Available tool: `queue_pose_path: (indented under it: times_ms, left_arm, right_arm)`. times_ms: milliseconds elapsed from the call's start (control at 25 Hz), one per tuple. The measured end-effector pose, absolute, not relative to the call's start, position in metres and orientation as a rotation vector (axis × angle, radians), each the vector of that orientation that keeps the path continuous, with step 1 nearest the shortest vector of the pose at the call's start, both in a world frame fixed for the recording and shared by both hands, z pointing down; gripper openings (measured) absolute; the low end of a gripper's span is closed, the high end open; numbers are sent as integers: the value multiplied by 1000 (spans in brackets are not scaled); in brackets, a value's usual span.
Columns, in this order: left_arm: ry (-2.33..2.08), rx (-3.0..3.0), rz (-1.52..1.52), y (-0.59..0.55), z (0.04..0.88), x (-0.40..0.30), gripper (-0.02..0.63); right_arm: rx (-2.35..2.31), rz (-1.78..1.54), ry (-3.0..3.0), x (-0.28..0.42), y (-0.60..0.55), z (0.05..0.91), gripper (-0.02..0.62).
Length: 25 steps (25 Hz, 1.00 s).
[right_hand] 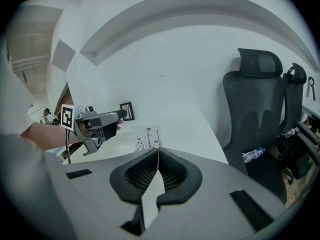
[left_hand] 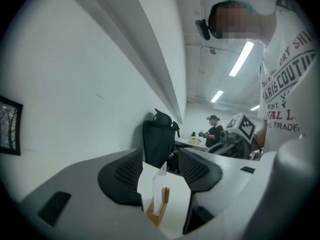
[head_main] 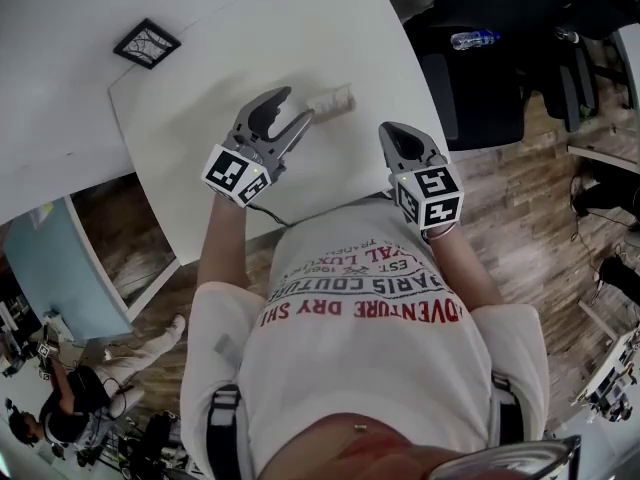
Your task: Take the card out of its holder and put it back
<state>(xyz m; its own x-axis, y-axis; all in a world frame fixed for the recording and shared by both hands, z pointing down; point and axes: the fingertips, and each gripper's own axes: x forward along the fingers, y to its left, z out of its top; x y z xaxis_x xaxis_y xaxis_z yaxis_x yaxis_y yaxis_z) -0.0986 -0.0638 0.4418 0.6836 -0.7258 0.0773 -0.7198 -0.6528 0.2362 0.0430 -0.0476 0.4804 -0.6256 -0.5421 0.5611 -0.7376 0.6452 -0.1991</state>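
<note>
The card (left_hand: 159, 184) is clear glossy plastic, its holder (left_hand: 156, 214) wood, the table (head_main: 330, 58) matt.

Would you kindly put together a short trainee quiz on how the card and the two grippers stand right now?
1. True or false: the card stands in its wooden holder.
2. Which gripper has its jaws apart? A) left gripper B) right gripper C) both
3. Fill in: the water bottle lies on a black ____.
Key: 1 true; 2 A; 3 chair.
</note>
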Motion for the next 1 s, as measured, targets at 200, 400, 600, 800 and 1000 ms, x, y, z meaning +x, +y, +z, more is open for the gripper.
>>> queue_pose_path:
  times_ms: [200, 400, 600, 800, 1000]
  left_arm:
    - [-1486, 2522, -120, -47, 414, -113, 102]
    - [-1809, 2398, -119, -23, 389, -124, 50]
    - [-2030, 2236, -175, 2, 365, -138, 28]
    - [-2187, 2057, -151, 23, 350, -140, 26]
    - [-2227, 1927, -54, 28, 369, -129, 26]
  right_arm:
    - [934, 524, -2492, 41, -52, 459, 26]
    - [845, 490, -2565, 34, -54, 442, 26]
    - [775, 470, -2626, 25, -51, 430, 26]
    - [785, 419, -2750, 22, -53, 403, 26]
    - [761, 364, -2820, 25, -56, 390, 25]
